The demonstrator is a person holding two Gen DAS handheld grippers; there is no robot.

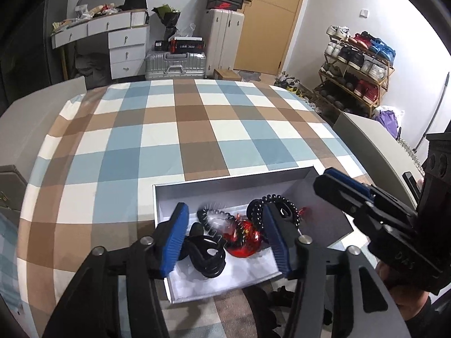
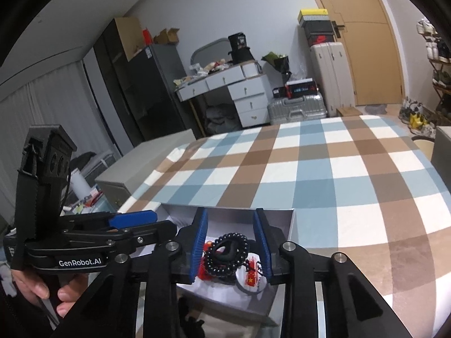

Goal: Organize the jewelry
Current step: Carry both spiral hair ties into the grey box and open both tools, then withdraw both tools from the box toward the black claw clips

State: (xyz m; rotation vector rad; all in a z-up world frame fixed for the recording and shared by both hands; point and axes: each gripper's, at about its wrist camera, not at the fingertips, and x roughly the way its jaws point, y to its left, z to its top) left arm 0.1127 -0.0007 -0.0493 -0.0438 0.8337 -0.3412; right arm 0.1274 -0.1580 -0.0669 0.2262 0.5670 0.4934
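The white box [image 1: 197, 194] is sitting on the checked bed [image 1: 174, 129], partly hidden behind both tools. It is holding black coil hair ties [image 2: 225, 253] and a red piece [image 1: 243, 242]. The left tool [image 1: 225, 239] and right tool [image 2: 229, 246] are both hanging open over it, gripping nothing.

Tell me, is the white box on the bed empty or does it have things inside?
Not empty. The white box has no lid on and holds a black coil hair tie, a red item and black clips.

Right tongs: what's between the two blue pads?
In the right wrist view, a black coil hair tie lies between the open right tongs, inside the white box.
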